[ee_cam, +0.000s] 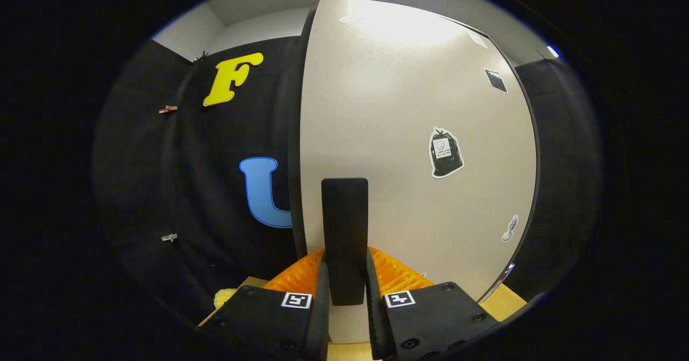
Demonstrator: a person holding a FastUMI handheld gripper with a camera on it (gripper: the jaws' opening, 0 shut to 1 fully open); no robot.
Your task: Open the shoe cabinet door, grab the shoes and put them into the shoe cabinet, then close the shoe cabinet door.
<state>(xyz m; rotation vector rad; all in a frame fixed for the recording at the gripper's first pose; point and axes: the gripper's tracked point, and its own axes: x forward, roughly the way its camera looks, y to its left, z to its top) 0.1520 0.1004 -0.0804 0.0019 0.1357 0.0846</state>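
The shoe cabinet door (409, 108) is a pale, speckled panel with a dark edge, standing close in front of me. A black upright handle (344, 210) is fixed on its lower part. My gripper (346, 256) has its two fingers on either side of the handle's lower half, pressing against it. A bit of yellow fluffy material (223, 297), perhaps a shoe, lies on the wooden surface (506, 303) below and to the left of the fingers; the rest of it is hidden.
Stickers dot the door, among them a black bag shape (445, 153) to the right of the handle. The booth's black cloth wall (215, 178) hangs left of the door's dark edge (295, 135). A metal fitting (498, 281) sits at the door's lower right.
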